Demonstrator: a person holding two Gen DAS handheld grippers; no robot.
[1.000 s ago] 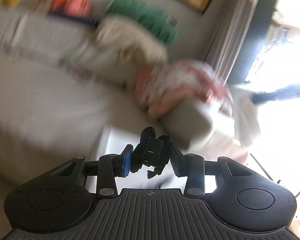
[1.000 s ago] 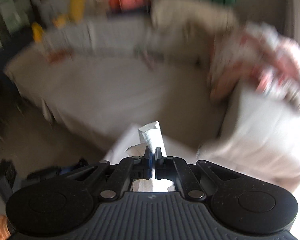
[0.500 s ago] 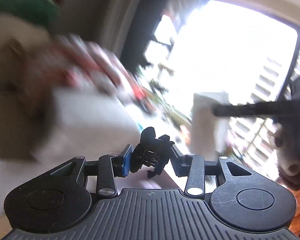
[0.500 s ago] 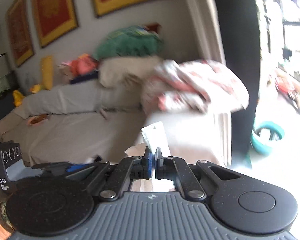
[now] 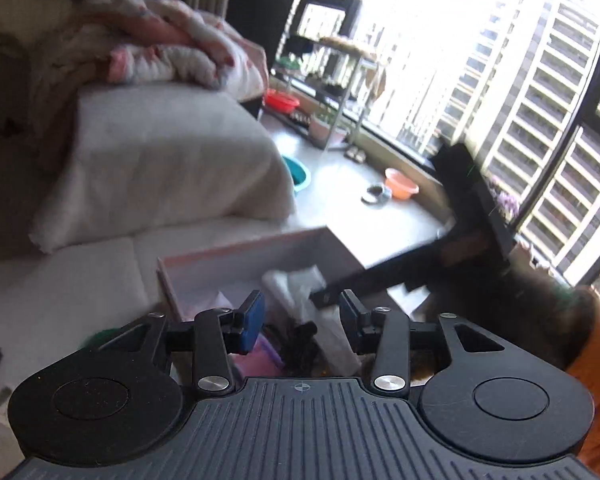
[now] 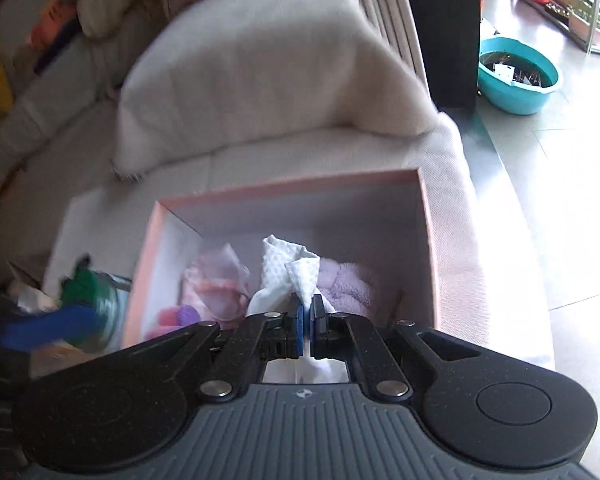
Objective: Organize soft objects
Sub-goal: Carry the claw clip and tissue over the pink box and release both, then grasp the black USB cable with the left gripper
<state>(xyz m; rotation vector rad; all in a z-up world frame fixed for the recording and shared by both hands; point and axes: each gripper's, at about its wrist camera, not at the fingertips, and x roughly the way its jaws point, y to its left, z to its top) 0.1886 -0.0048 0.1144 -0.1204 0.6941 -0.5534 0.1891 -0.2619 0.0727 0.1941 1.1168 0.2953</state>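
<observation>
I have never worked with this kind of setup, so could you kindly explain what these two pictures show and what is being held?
A person holds a two-finger tool in each hand; a camera on each looks forward along its fingers. In the right view, the right tool is shut on a white cloth above an open pink box on a pale sofa, with a lilac fluffy item and other soft things inside. In the left view, the left tool is open, holding nothing, over the same box.

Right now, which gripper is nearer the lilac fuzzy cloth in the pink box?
Right. The right gripper, shut on the white cloth, hangs just above the lilac cloth inside the pink box. The left gripper is open, over the box's other side.
</observation>
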